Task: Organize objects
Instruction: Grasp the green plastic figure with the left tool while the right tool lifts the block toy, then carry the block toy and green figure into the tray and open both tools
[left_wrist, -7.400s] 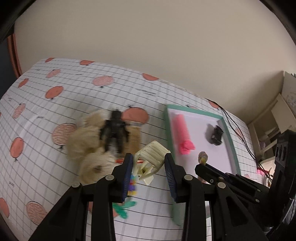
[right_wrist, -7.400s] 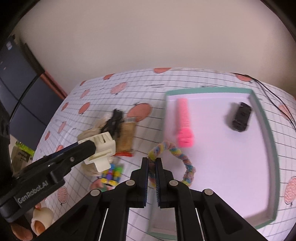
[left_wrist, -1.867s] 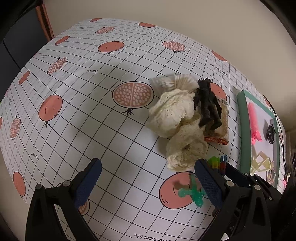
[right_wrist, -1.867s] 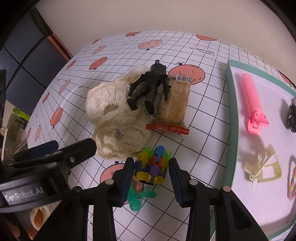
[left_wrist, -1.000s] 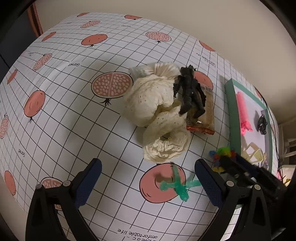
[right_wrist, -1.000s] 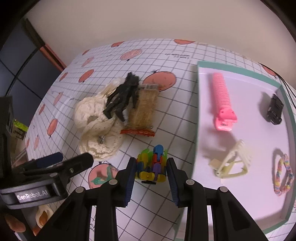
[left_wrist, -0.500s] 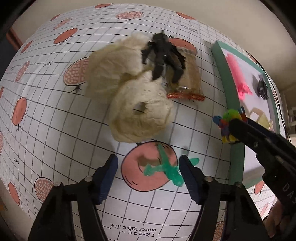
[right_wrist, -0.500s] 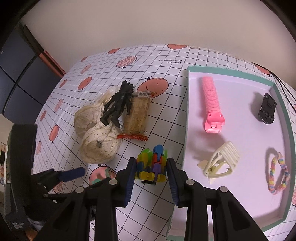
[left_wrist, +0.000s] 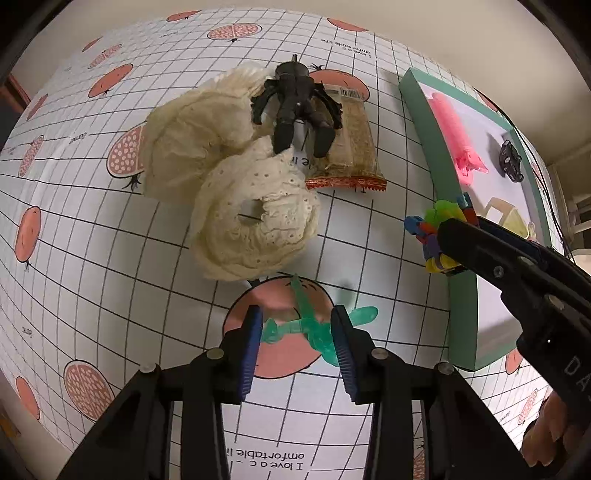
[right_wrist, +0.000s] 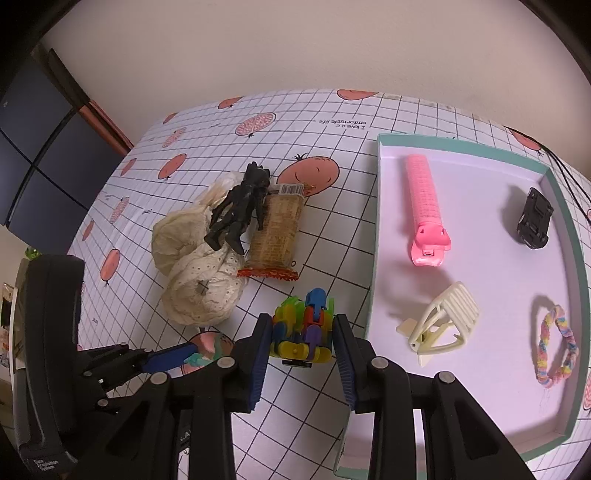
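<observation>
Carefully now: two pickups in hand, one toy per pair of tongs.

Right tongs (right_wrist: 300, 338) grip the colourful block toy (right_wrist: 301, 326) just beside the green tray (right_wrist: 373, 236). Left tongs (left_wrist: 297, 332) stand partly open astride the green plastic toy (left_wrist: 310, 325) on the tablecloth (left_wrist: 92, 221), not clearly pinching; they should close on its thicker middle before lifting.

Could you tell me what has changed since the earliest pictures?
The cream clip and rainbow band went into the tray. The right gripper has lifted the block toy; the left gripper narrowed around the green toy. The cloth, figure, snack pack, pink clip and black car stayed.
</observation>
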